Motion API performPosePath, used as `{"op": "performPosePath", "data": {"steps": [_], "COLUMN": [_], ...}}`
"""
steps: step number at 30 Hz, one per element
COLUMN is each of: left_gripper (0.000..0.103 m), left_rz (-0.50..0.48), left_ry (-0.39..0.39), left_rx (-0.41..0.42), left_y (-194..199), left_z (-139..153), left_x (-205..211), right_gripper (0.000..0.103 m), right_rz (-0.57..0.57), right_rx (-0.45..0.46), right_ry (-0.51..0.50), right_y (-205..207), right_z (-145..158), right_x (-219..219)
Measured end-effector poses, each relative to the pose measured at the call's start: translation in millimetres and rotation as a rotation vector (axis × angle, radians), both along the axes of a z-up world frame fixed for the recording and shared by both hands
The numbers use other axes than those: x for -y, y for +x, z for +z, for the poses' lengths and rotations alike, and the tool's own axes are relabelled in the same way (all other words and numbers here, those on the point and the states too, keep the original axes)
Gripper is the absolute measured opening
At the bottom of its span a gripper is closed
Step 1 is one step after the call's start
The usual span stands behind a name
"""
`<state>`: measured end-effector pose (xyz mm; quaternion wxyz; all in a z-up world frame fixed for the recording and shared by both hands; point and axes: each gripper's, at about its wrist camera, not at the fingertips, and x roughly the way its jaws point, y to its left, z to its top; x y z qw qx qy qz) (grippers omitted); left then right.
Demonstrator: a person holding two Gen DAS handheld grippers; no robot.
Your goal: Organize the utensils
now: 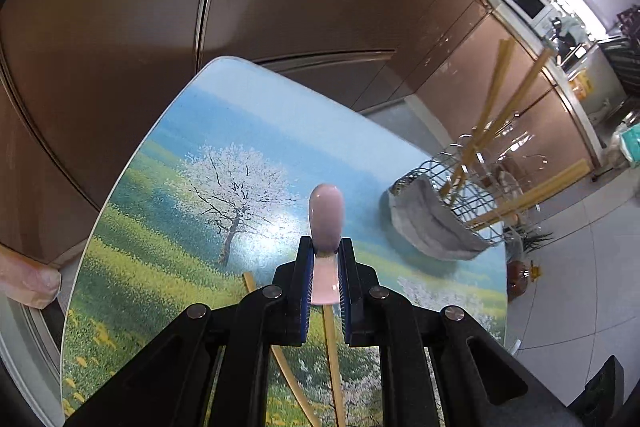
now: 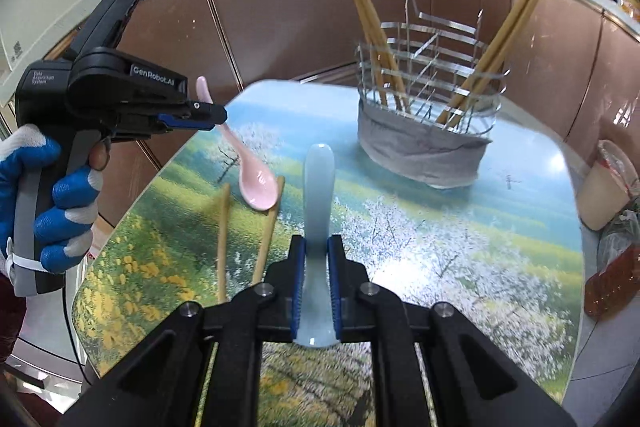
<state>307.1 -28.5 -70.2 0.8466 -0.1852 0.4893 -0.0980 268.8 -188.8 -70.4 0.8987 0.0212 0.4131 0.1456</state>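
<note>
My left gripper [image 1: 325,247] is shut on a pink ceramic spoon [image 1: 326,219] and holds it above the table; in the right wrist view this gripper [image 2: 216,117] is at the left with the pink spoon [image 2: 258,183] hanging bowl down. My right gripper [image 2: 318,247] is shut on a pale blue ceramic spoon [image 2: 317,187], handle pointing forward. A wire utensil basket [image 2: 430,107] wrapped in grey cloth stands at the table's far right and holds several wooden chopsticks [image 2: 370,23]. Two loose chopsticks [image 2: 222,239] lie on the table under the pink spoon.
The table [image 2: 460,247] has a printed landscape of blossom trees. Brown cabinet fronts [image 2: 280,11] run behind it. A plastic-lined bin [image 2: 608,183] and an orange bag [image 2: 608,287] stand beyond the table's right edge. The basket also shows in the left wrist view [image 1: 448,203].
</note>
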Motion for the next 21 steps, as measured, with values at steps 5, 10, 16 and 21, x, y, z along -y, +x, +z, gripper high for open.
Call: {"op": "performPosePath", "data": {"steps": [5,10,16,21], "left_gripper": [0.011,0.011,0.011,0.011], "left_rz": [-0.009,-0.014,-0.018,-0.031], "left_ry": [-0.01,-0.015,-0.036,-0.055], "left_rx": [0.042,0.083,0.119,0.148], "left_y": [-17.9,-32.6,-58.3,-77.5], "left_z": [20.6,38.3,56.7,70.4], "left_x": [-3.7,-8.1,-10.6,-11.2], "right_gripper": [0.01,0.01,0.01,0.01], "right_rz": [-0.016,-0.032,-0.049,-0.062], "right_rx": [0.044,0.079,0.125,0.162], "right_ry": [-0.013,-0.023,-0.031,-0.041], "right_y": [-18.6,-35.8,-61.7,-84.0], "right_z": [21.1,36.1,56.2,74.7], "right_x": [2.1,-5.1,-7.7,-8.6]}}
